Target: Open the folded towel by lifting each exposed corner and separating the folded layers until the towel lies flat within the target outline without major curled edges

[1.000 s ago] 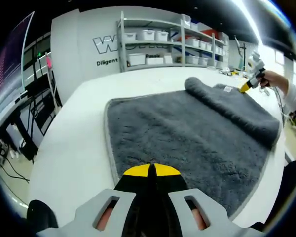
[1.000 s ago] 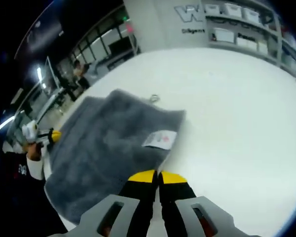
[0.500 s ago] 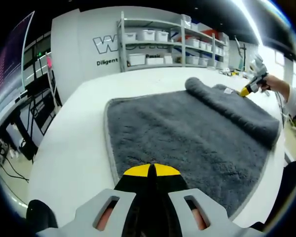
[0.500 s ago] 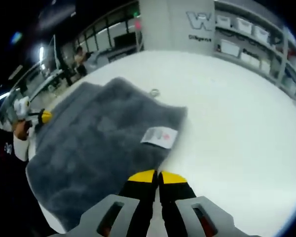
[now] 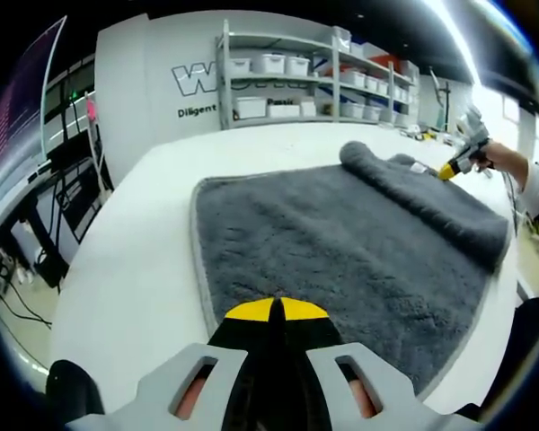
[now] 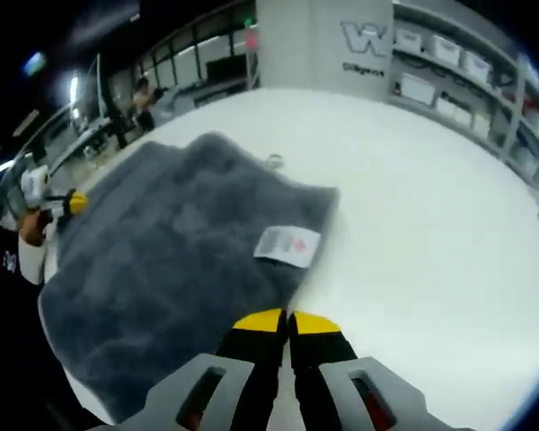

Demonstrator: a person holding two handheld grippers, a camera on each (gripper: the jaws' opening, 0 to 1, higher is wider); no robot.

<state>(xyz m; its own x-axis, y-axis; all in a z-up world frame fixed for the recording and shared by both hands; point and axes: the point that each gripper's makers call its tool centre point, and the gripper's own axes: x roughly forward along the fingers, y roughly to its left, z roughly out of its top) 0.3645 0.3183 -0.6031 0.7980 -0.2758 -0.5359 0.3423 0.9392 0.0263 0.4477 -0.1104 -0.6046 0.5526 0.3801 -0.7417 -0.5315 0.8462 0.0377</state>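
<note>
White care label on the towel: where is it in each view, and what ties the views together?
Left gripper view: care label is a small white patch far right, on the rolled fold of the grey towel, beside the right gripper.
Right gripper view: care label just above centre, near the towel's right edge.
Shared landmark: shelving with white bins.

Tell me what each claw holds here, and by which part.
Both claws look shut on the grey towel: left claw at its near edge, right claw at the edge below the label.

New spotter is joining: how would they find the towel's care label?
Start at the white table, then the grey towel on it. Near the towel's edge, ahead of the right hand-held gripper, lies the white label, the one pale patch on the grey pile.
</note>
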